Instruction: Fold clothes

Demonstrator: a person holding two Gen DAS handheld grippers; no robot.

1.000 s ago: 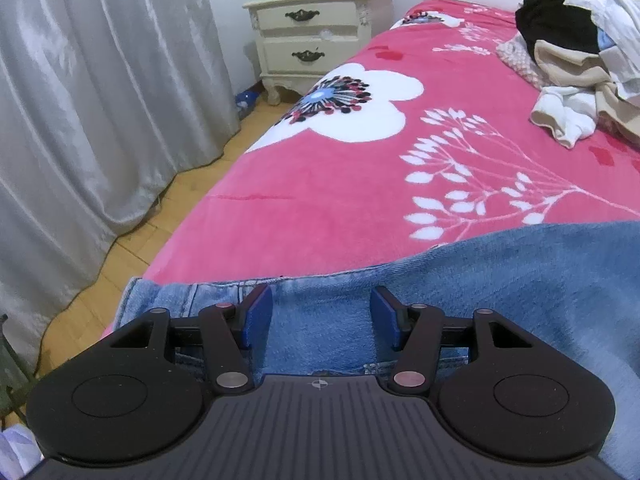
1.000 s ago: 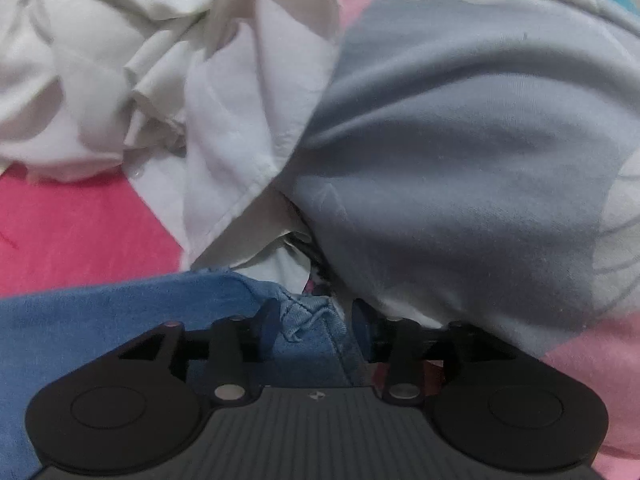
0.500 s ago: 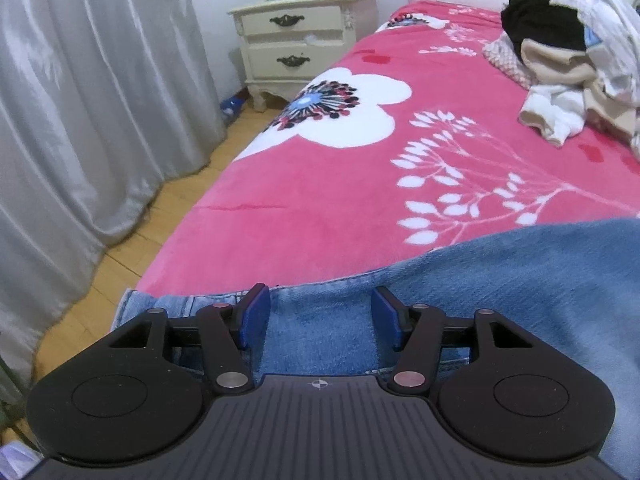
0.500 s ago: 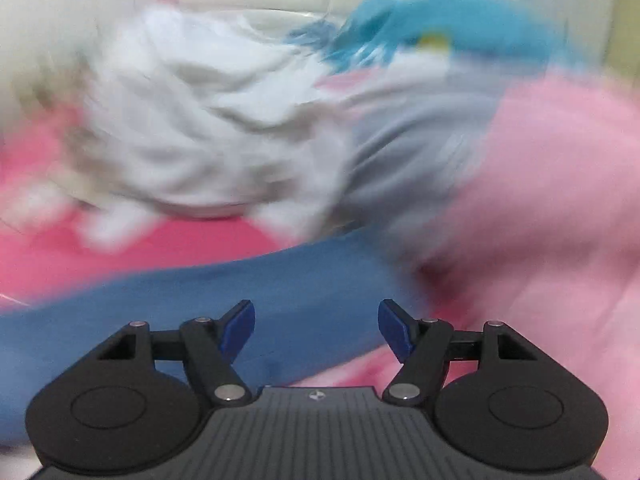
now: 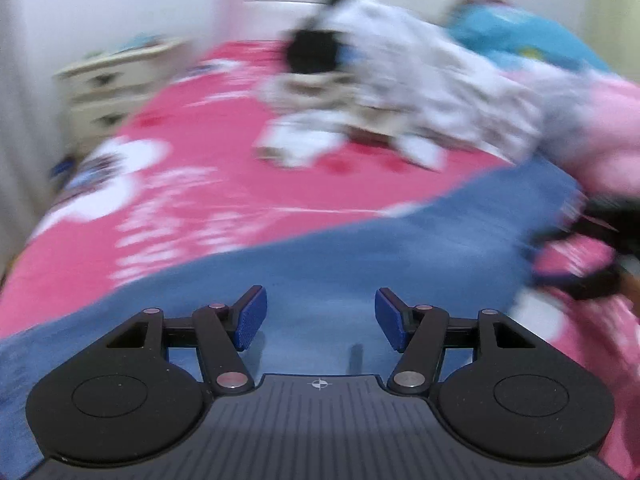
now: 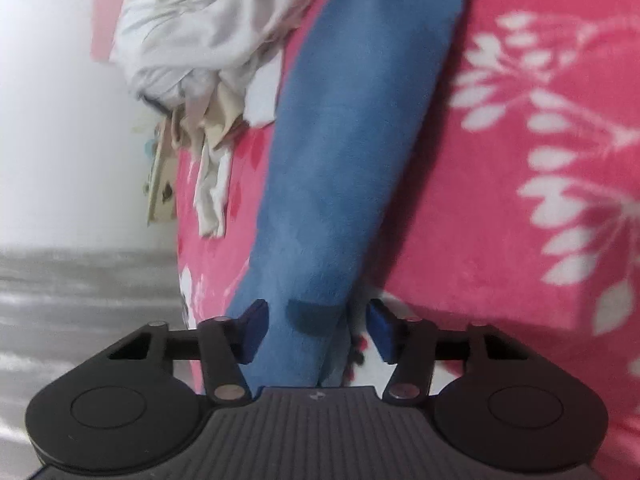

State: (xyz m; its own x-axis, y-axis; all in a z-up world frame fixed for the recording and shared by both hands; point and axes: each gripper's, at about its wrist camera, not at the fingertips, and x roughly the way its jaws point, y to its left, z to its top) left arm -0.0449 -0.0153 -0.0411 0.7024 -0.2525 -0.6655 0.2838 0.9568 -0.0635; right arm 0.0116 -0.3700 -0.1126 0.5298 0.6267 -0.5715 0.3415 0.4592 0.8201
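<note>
Blue jeans (image 5: 360, 248) lie stretched across the pink flowered bedspread (image 5: 200, 152). My left gripper (image 5: 318, 318) is open and hovers just above the denim, nothing between its pads. In the right wrist view the jeans (image 6: 344, 152) run as a long blue band away from me. My right gripper (image 6: 314, 330) is open, with the near end of the denim lying between its jaws, not clamped. The other gripper shows blurred at the right edge of the left wrist view (image 5: 600, 256). The left wrist view is motion-blurred.
A pile of white, black and beige clothes (image 5: 380, 92) lies further up the bed, also in the right wrist view (image 6: 208, 36). A cream nightstand (image 5: 108, 84) stands beside the bed. A blue cushion (image 5: 520, 36) and pink bedding (image 5: 608, 132) are at the headboard side.
Both grippers have swung round quickly. The left now looks up the bed over the jeans. The right, which opened wider earlier, has turned to look along the denim toward the curtain.
</note>
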